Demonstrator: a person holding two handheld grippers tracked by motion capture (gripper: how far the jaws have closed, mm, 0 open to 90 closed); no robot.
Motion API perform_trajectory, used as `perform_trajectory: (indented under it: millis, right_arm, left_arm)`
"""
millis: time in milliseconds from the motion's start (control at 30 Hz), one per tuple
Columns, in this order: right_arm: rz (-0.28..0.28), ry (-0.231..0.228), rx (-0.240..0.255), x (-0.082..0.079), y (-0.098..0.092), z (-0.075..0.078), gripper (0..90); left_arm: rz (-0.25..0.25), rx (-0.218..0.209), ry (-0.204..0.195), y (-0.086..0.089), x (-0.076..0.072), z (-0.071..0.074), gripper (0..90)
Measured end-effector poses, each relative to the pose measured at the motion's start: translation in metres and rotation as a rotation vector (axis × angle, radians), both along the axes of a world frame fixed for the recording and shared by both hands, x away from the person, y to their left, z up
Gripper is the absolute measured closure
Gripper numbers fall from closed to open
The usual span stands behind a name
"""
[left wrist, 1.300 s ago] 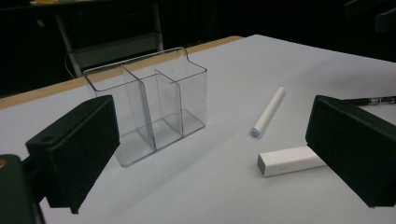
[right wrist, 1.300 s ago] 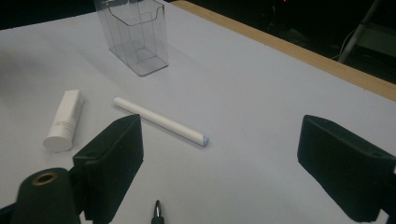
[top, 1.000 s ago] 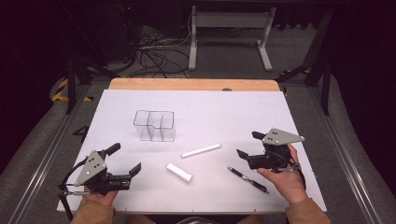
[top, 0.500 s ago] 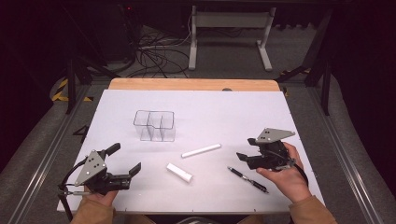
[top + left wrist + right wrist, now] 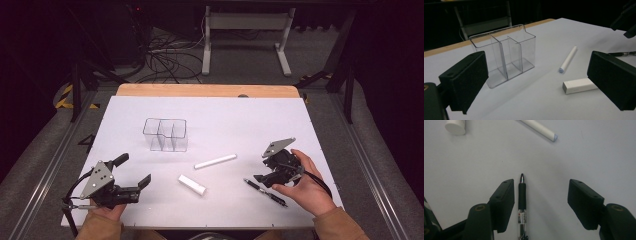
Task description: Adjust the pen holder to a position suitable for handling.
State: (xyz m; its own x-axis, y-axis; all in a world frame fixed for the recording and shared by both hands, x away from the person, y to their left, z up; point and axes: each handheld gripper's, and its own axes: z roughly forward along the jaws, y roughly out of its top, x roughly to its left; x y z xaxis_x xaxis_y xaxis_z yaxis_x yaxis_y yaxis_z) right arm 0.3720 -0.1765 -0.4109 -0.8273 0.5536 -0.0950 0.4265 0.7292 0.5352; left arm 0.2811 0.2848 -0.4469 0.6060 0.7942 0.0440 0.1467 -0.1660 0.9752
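Observation:
A black pen (image 5: 265, 191) lies on the white table (image 5: 240, 120) at the front right. My right gripper (image 5: 260, 168) points down over the pen's tip end. In the right gripper view the pen (image 5: 522, 195) lies between the jaws, close beside the left-hand pad, with a wide gap to the other. The right gripper (image 5: 541, 185) is open, and its jaws have just been closing. My left gripper (image 5: 132, 171) rests open at the front left with nothing between its pads. In the left gripper view, the left gripper (image 5: 536, 75) faces a clear three-part organizer (image 5: 504, 55).
The clear organizer (image 5: 165, 134) stands left of the table's middle. A white tube (image 5: 215, 161) and a short white block (image 5: 192, 184) lie between the two grippers. A wooden strip (image 5: 205, 90) edges the table's far side.
The right gripper has tipped down and shifted slightly left over the pen's tip end, and its jaws have narrowed. The left gripper and the objects on the table have not moved.

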Motion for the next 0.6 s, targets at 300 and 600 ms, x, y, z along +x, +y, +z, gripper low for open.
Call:
perform_trajectory:
  millis: [300, 600]
  right_arm:
    - [0.036, 0.086, -0.132, -0.001, 0.006, -0.003, 41.4]
    - [0.057, 0.164, -0.235, -0.003, 0.012, -0.013, 43.2]
  left_arm:
    - [0.001, -0.001, 0.001, 0.0, 0.0, 0.0, 4.2]
    - [0.001, 0.001, 0.003, 0.0, 0.0, 0.0, 4.3]
